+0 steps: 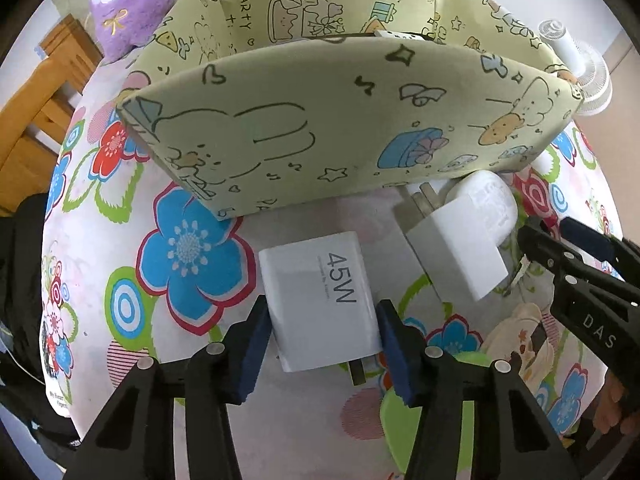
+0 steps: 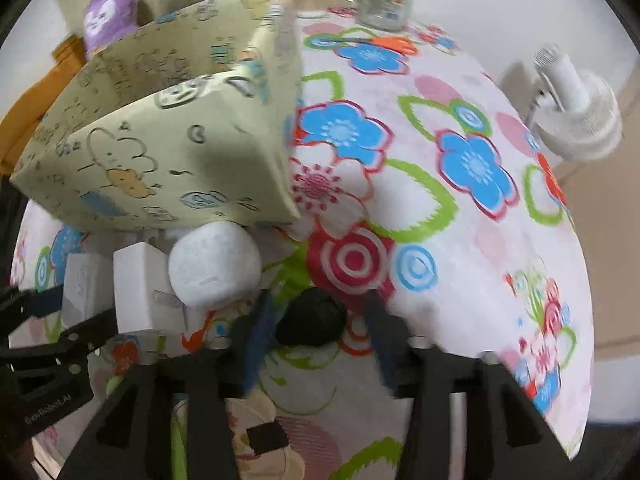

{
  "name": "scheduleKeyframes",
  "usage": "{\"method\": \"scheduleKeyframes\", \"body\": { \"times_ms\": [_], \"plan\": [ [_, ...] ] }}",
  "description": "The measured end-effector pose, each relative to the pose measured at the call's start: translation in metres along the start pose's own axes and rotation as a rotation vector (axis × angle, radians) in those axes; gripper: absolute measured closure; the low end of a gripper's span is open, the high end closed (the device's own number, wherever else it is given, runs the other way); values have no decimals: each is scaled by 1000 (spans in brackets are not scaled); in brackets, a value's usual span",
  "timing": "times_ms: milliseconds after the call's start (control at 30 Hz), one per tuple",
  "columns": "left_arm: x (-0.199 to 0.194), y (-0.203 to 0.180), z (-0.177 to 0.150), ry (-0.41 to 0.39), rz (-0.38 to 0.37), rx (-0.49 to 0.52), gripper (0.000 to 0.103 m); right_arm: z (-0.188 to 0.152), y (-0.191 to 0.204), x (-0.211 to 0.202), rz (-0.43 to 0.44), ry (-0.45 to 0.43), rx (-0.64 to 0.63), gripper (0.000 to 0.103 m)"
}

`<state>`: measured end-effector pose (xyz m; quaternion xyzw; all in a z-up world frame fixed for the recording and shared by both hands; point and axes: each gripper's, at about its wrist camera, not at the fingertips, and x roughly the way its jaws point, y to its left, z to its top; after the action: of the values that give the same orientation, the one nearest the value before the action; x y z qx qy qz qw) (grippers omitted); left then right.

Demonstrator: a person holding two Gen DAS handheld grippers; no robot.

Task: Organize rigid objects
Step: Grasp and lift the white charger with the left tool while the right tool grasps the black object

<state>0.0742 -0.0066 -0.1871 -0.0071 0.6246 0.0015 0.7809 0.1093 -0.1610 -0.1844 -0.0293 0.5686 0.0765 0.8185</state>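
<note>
Left tongs (image 1: 322,342) grip the 45W charger (image 1: 318,300); a slip drops it. Right tongs (image 2: 320,336) stand open around the black lump (image 2: 311,322), and may nudge the chargers at 10 o'clock.

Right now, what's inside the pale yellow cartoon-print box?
Left wrist view: over the near wall of the pale yellow cartoon-print box, only a thin white edge of some object shows, plus the printed inner walls. The wall hides the floor and anything else inside.
</note>
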Motion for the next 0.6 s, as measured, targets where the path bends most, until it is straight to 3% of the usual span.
{"method": "scheduleKeyframes", "body": {
  "times_ms": [167, 200, 267, 600],
  "plan": [
    [-9, -3, -4, 2, 1, 15, 51, -4, -1, 5, -24, 35, 93, 46],
    [-9, -3, -4, 3, 0, 14, 51, -4, 2, 5, -24, 35, 102, 49],
    [-7, -3, -3, 5, 3, 12, 51, -6, 11, 4, -65, 29, 81, 66],
    [-14, 6, 3, 3, -22, -22, 53, -1, 15, 0, -33, 24, 71, 68]
  ]
}}
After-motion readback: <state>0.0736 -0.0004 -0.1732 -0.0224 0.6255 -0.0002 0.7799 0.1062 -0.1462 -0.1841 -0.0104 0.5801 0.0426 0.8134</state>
